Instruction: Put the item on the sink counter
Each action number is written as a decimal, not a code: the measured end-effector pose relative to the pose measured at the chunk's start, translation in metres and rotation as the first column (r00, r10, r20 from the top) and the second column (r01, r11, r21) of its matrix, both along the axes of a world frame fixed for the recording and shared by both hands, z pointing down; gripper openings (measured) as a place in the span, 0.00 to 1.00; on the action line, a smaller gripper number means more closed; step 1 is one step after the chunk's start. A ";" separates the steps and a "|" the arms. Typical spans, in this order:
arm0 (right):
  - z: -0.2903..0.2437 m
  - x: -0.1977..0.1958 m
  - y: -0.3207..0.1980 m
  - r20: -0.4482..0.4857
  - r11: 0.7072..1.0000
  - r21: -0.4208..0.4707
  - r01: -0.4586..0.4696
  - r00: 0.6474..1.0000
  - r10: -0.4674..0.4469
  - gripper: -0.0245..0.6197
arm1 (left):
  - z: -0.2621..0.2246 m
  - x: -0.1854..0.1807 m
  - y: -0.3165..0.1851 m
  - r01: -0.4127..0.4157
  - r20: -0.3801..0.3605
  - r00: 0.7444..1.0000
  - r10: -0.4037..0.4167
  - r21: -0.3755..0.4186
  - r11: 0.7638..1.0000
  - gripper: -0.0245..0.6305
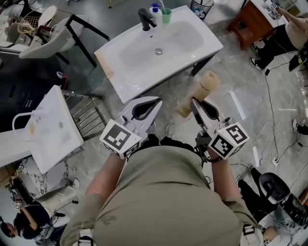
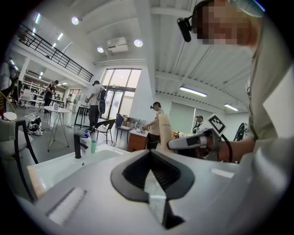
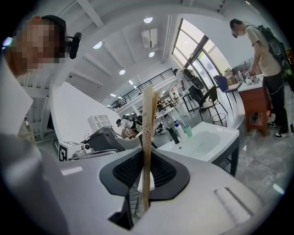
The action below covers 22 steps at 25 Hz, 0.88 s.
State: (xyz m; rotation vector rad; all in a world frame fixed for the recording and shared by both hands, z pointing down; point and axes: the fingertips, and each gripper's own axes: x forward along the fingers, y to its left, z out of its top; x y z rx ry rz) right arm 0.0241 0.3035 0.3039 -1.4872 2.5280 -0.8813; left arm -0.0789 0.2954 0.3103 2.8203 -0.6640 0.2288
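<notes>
A tall, flat tan pouch point(image 1: 199, 91) stands up from my right gripper point(image 1: 193, 103), which is shut on its lower end. In the right gripper view the pouch point(image 3: 148, 133) shows edge-on as a thin strip pinched between the jaws. It hangs over the floor, short of the front right edge of the white sink counter point(image 1: 202, 36). On the counter's back stand a black faucet point(image 1: 147, 19), a soap bottle point(image 1: 155, 8) and a green cup point(image 1: 166, 16). My left gripper point(image 1: 157, 101) is shut and empty, just off the counter's front edge.
A second white basin point(image 1: 53, 125) on a marble stand is at the left, with a metal rack point(image 1: 89, 115) beside it. A wooden table point(image 1: 250, 21), a wire bin point(image 1: 201, 6) and floor cables point(image 1: 272, 120) lie to the right. Other people stand around the room.
</notes>
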 end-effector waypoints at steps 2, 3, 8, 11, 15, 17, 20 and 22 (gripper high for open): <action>0.005 0.008 0.002 0.002 1.000 -0.005 0.011 1.000 -0.011 0.12 | 0.003 0.007 0.002 0.012 0.002 1.000 -0.012 0.001 1.000 0.05; 0.007 0.012 0.002 0.002 1.000 -0.006 0.015 1.000 -0.015 0.12 | 0.005 0.010 0.003 0.018 0.003 1.000 -0.018 0.001 1.000 0.05; 0.014 0.031 0.001 0.005 1.000 -0.012 0.019 1.000 -0.019 0.12 | 0.013 0.024 0.005 0.036 0.010 0.999 -0.036 -0.005 0.999 0.05; 0.018 0.039 -0.001 0.005 1.000 -0.018 0.022 1.000 -0.022 0.12 | 0.014 0.028 0.001 0.048 0.009 0.999 -0.047 -0.008 0.999 0.05; 0.021 0.045 -0.009 0.005 0.999 -0.024 0.028 1.000 -0.028 0.12 | 0.015 0.031 -0.009 0.060 0.010 0.998 -0.060 -0.006 0.998 0.05; 0.023 0.048 -0.015 0.005 0.999 -0.027 0.030 1.000 -0.030 0.12 | 0.015 0.034 -0.016 0.065 0.010 0.998 -0.065 -0.002 0.998 0.05; 0.025 0.050 -0.024 0.006 0.999 -0.029 0.031 1.000 -0.031 0.12 | 0.019 0.035 -0.025 0.072 0.009 0.997 -0.072 -0.013 0.997 0.05; 0.027 0.051 -0.030 0.005 0.999 -0.032 0.032 0.999 -0.032 0.12 | 0.021 0.036 -0.032 0.070 0.009 0.998 -0.070 -0.013 0.997 0.05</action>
